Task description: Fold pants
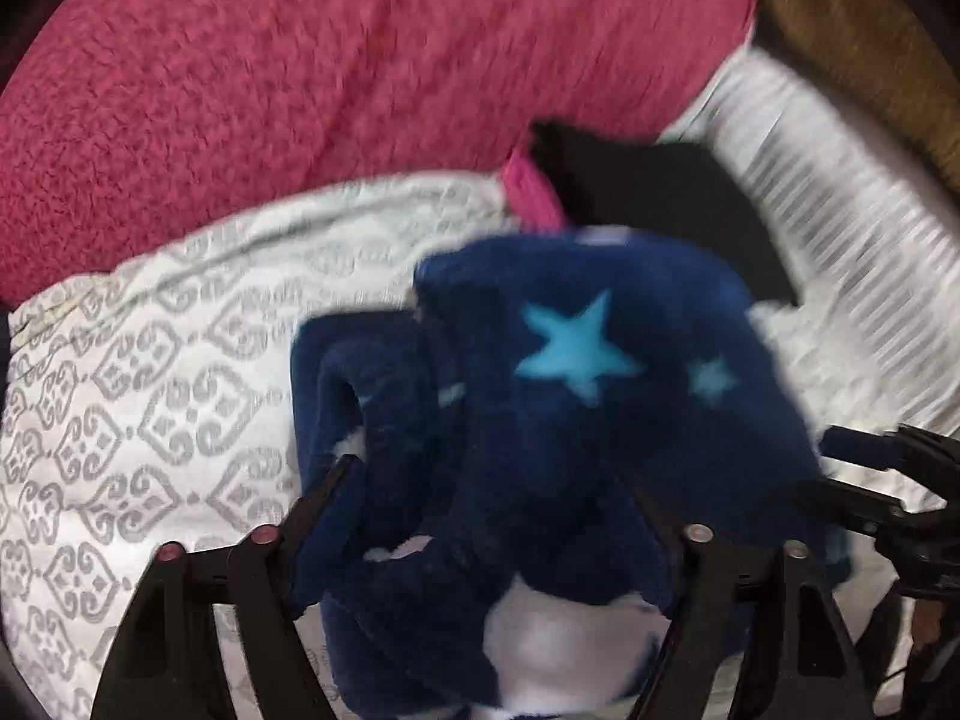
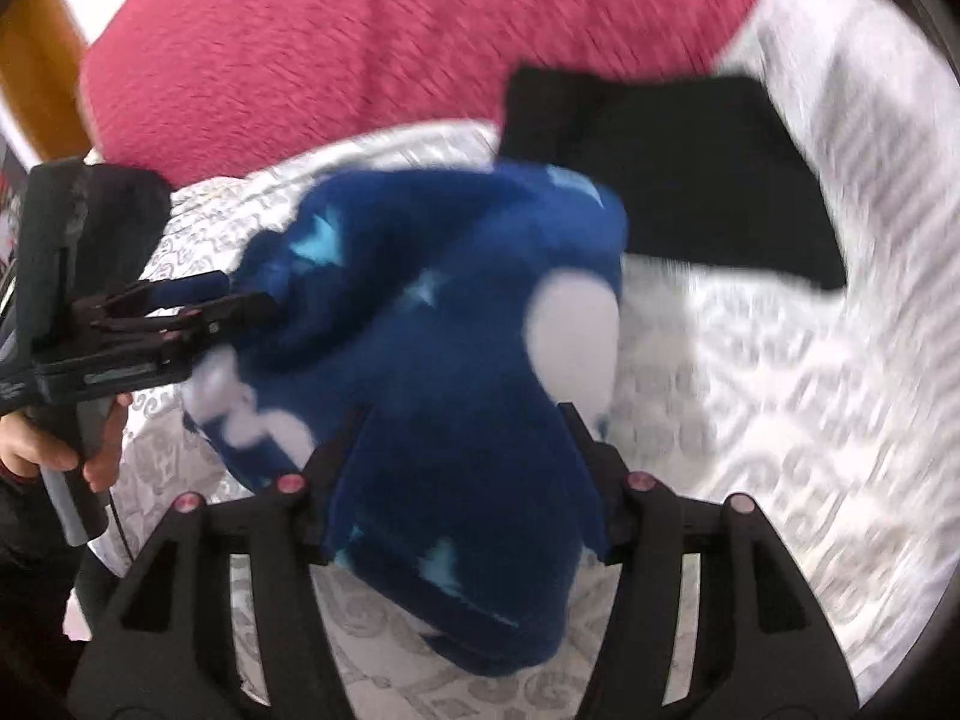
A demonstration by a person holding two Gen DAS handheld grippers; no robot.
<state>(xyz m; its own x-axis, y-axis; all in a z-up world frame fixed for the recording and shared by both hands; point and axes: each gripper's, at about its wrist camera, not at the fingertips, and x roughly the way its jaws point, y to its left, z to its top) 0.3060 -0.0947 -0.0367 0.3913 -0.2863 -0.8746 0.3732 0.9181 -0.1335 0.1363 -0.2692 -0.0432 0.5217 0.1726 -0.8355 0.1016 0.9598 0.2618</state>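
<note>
No legible text, label, brand, number or sign appears in either view — both pictures are blurred by motion. The pale shapes on the navy fleece pants at frame centre are printed stars and blotches, not characters. The grey figures on the white bedcover at lower left are an ornamental repeat pattern — not lettering.

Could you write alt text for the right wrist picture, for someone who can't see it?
Blurred view: navy star-print fleece pants bunched between the right tool's two black fingers, on a white patterned bedspread. A folded black garment and pink blanket lie behind.
</note>
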